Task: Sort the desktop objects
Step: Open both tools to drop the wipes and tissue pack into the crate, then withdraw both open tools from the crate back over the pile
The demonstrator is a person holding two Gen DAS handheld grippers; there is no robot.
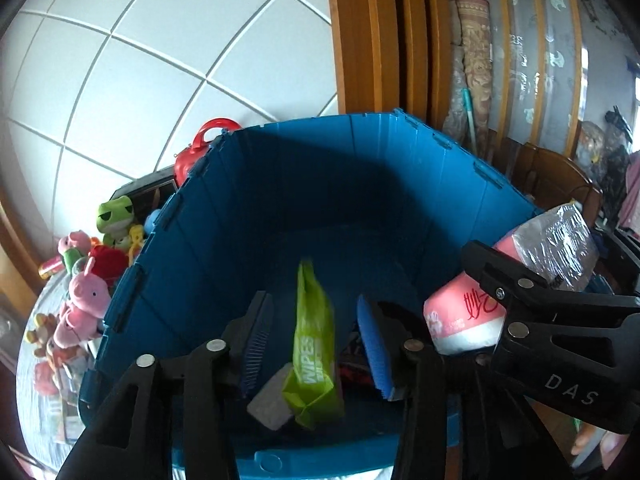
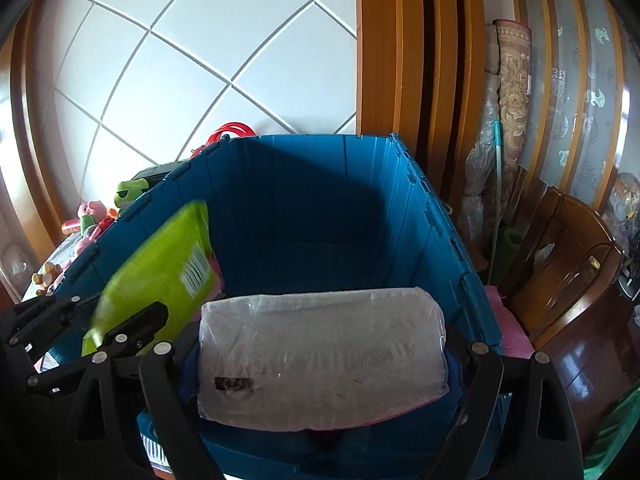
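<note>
Green wipes pack and tissue pack over the blue crate.

Left gripper: jaws spread wide, wipes pack blurred between them and touching neither. Right gripper: jaws clamped on tissue pack above the crate's near rim. Plush toys on the counter at 9 o'clock outside the crate.

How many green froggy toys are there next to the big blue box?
1: the green frog toy sits just left of the blue box, behind the pink pig plushies. Others may hide behind the box.
</note>
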